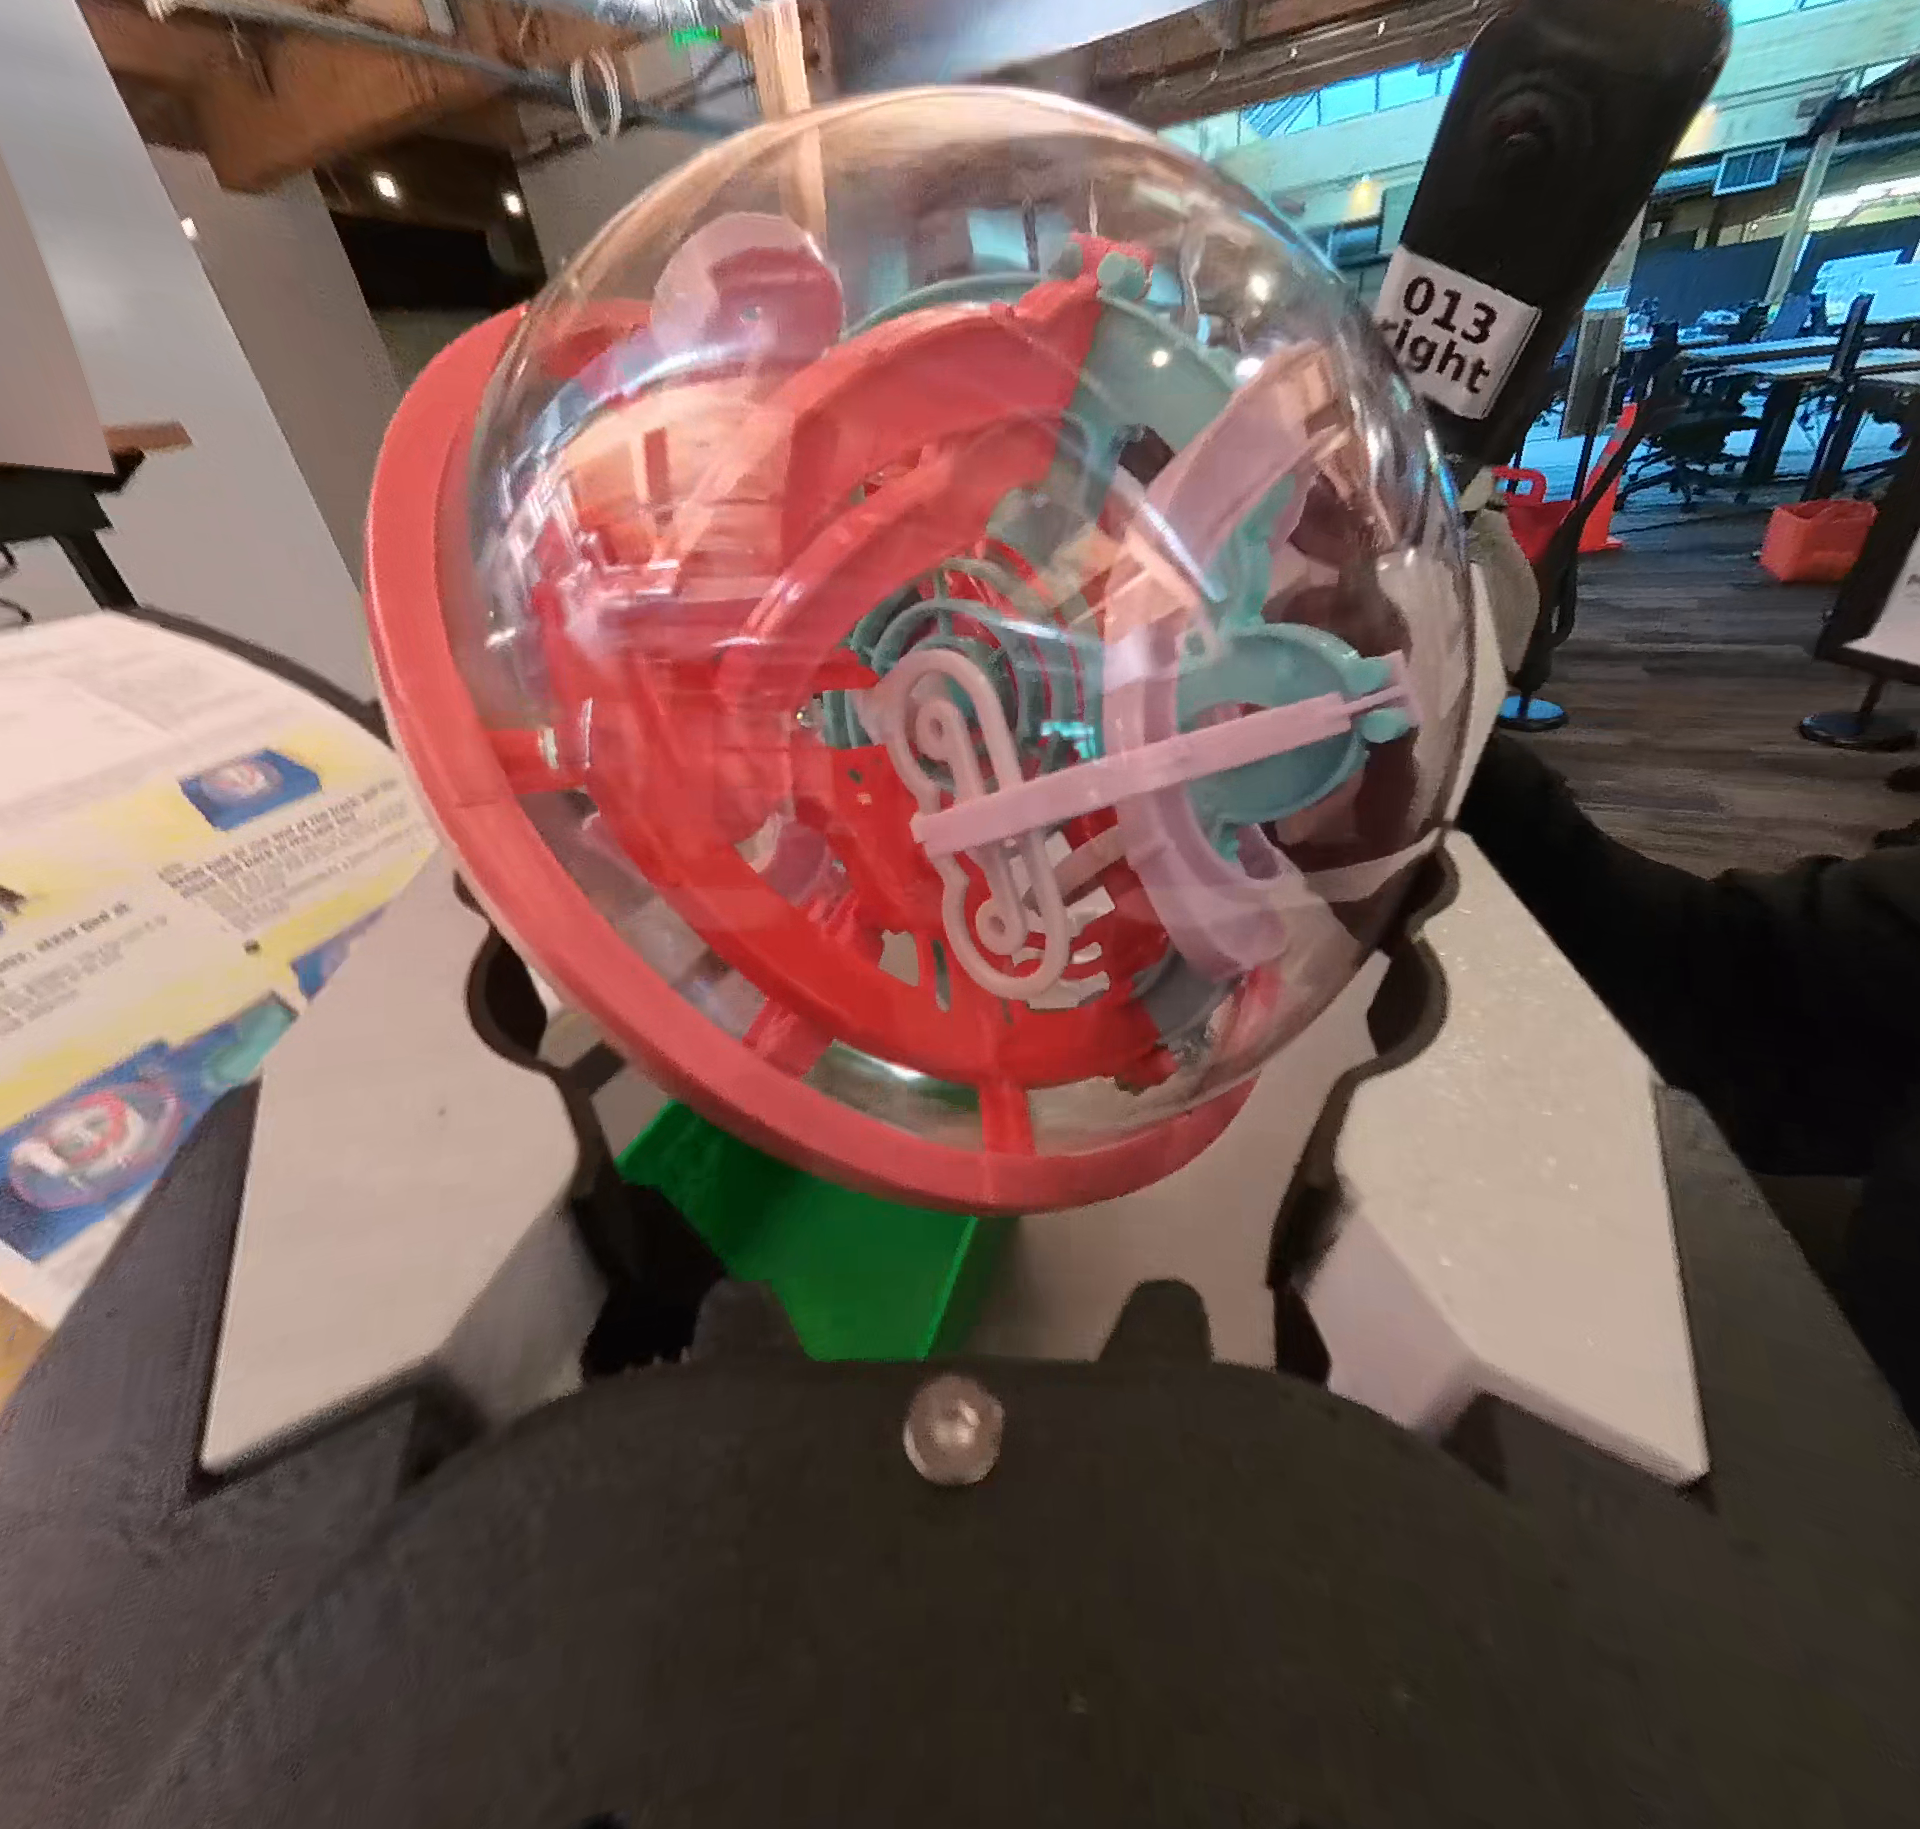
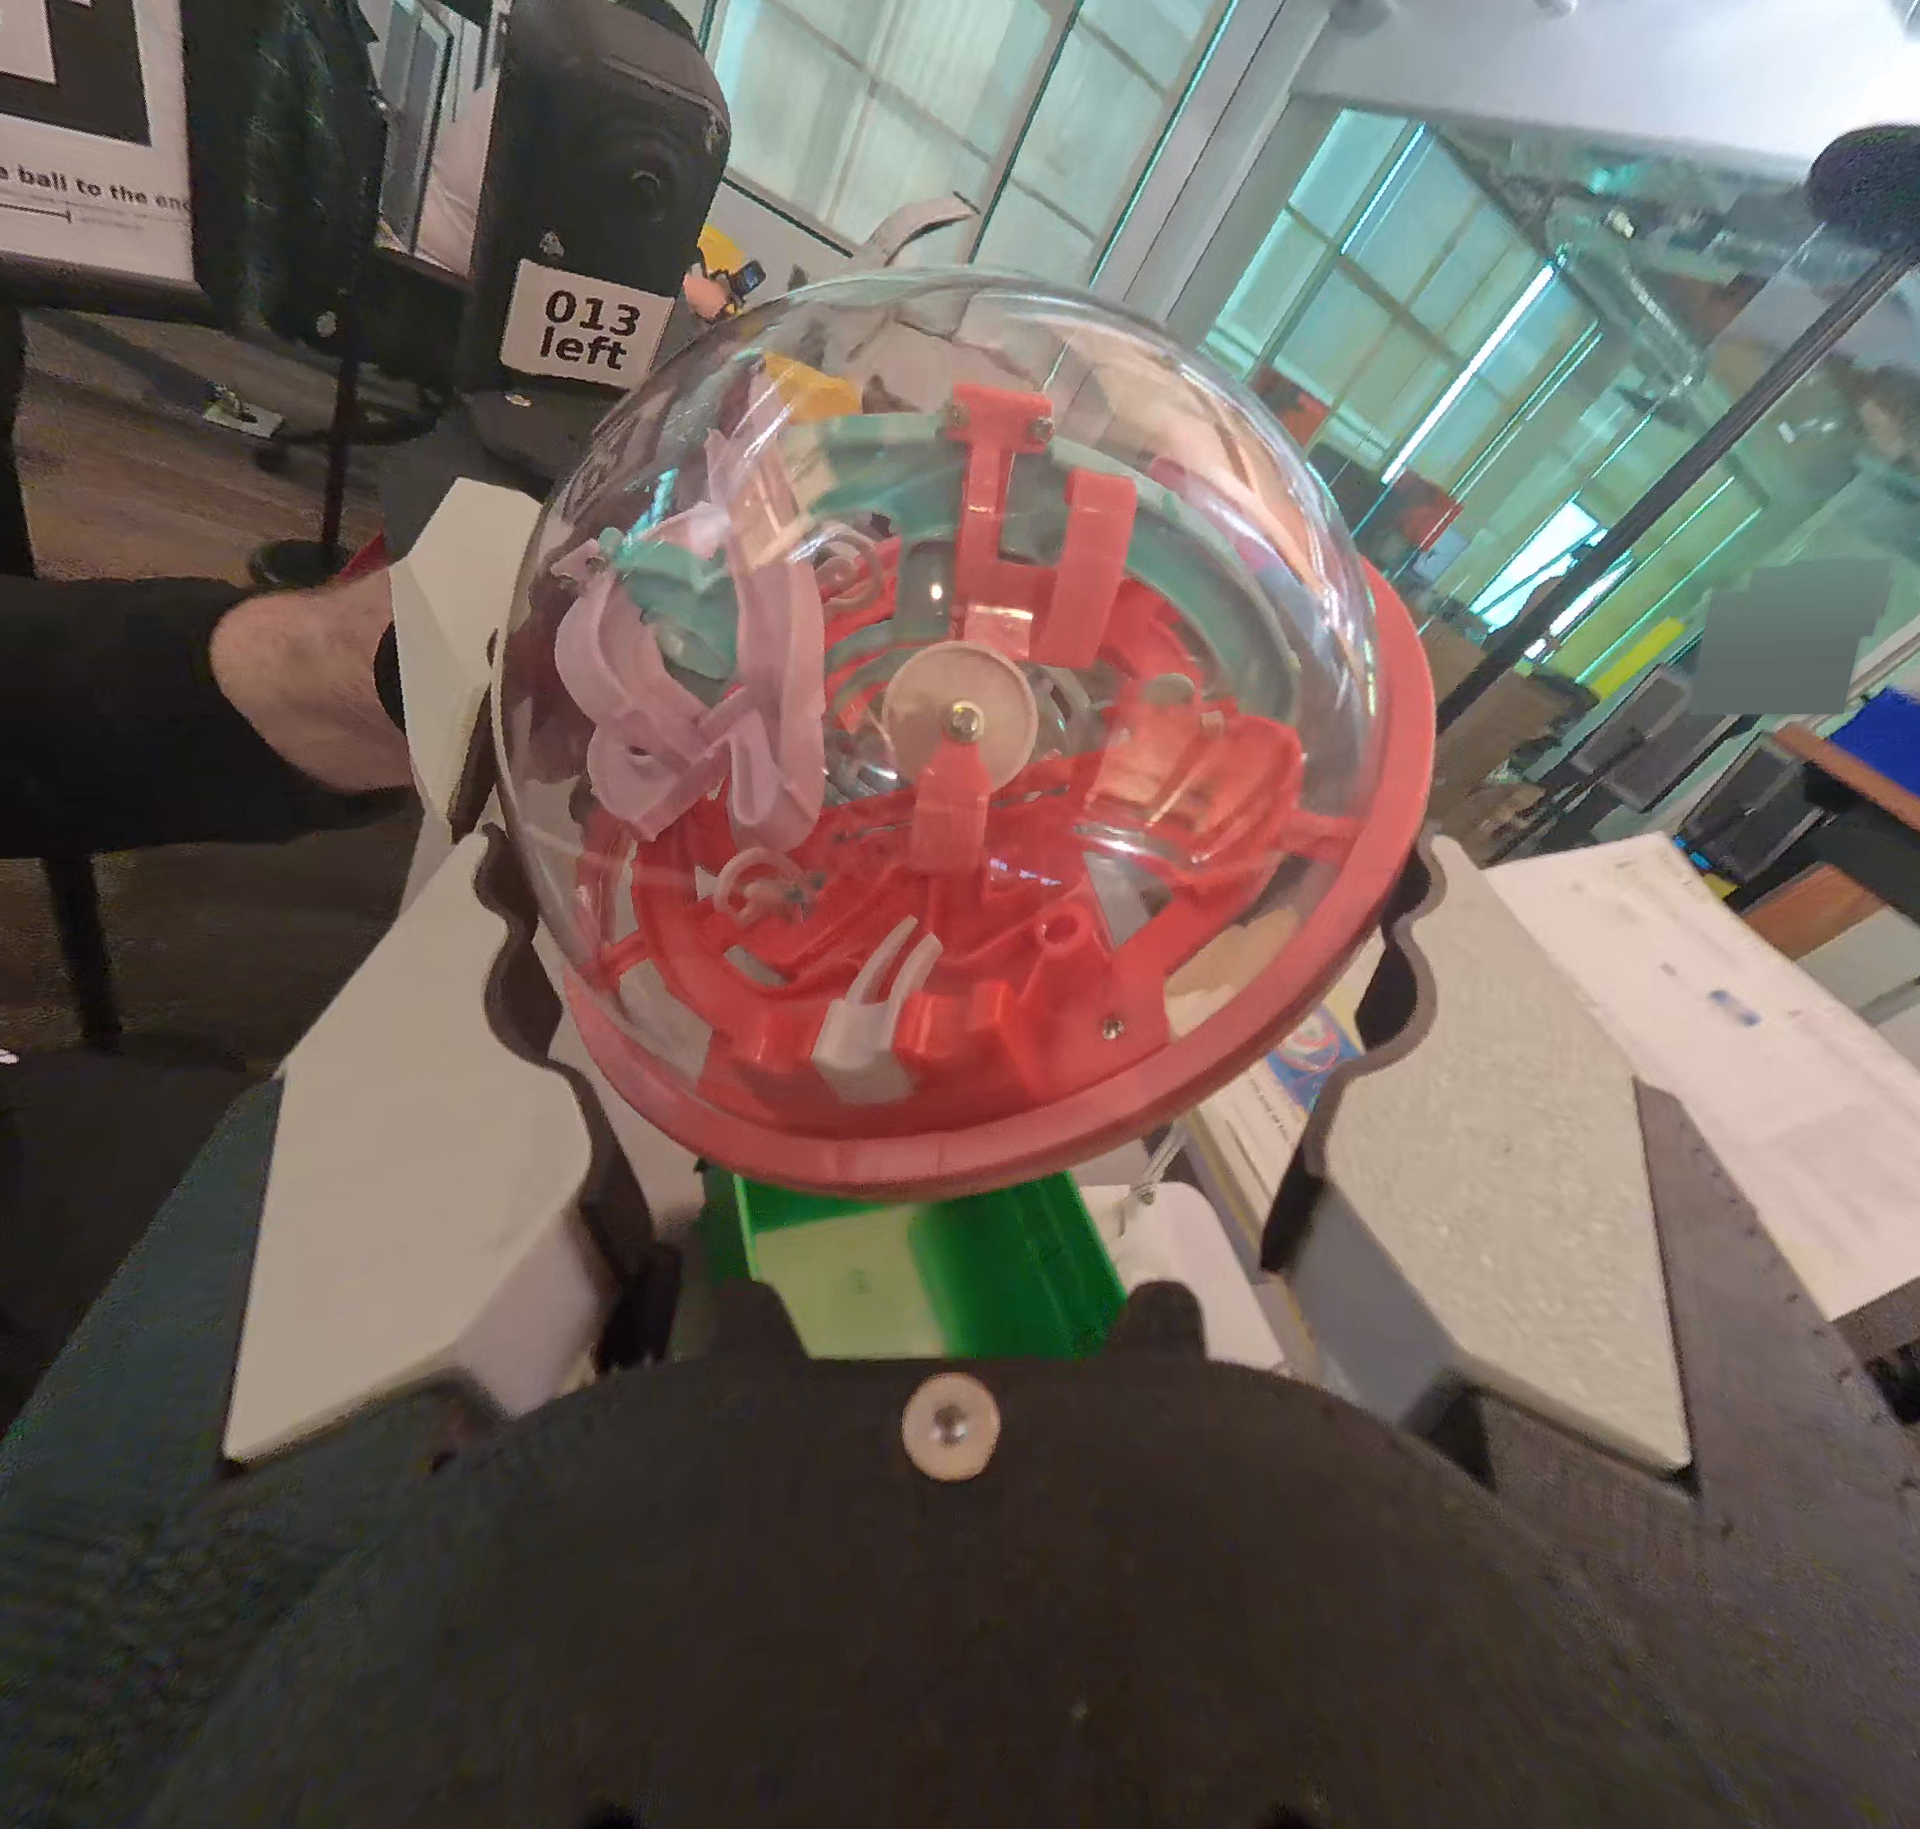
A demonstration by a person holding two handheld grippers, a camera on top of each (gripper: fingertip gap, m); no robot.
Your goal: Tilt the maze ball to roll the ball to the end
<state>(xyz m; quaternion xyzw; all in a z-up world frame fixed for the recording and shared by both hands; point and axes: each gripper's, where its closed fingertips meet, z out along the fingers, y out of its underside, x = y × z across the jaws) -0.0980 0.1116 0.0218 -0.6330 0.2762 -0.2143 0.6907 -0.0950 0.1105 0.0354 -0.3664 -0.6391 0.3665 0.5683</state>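
Between the two handheld grippers, the clear plastic maze ball with red, teal and lilac tracks inside [image 1: 925, 636] is being held up off the work surface, pinched from opposite sides. The left gripper [image 1: 925, 906] is clamping its white, black-edged fingers [image 1: 416, 1104] against the sphere's lower flanks, and the right gripper [image 2: 956, 875] is doing the same from the far side, so each is grasping the globe rather than cradling it loosely. This two-sided hold probably exists so the sphere can be rolled about any axis without slipping.

A raised red plastic equator ring [image 1: 540, 927] is running slantwise in both views, which suggests the globe is being tipped. Scalloped black finger edges are hugging the curved shell; the shell looks hard, glossy and slick, so grip likely depends on squeeze and those notches.

Inside, the tracks are looking thin, rigid and moulded: red ramps, a teal disc, a lilac looped rail [image 1: 977, 844]. A small metallic bead [image 2: 966, 719] is sitting at a round pale disc near the centre in the right wrist view; whether that is the rolling ball or a screw, I cannot tell.

Below the left gripper's view, a printed paper instruction sheet with yellow and blue panels [image 1: 156, 844] is lying flat. A green plastic piece [image 1: 831, 1249] is showing between each gripper's fingers, under the sphere.
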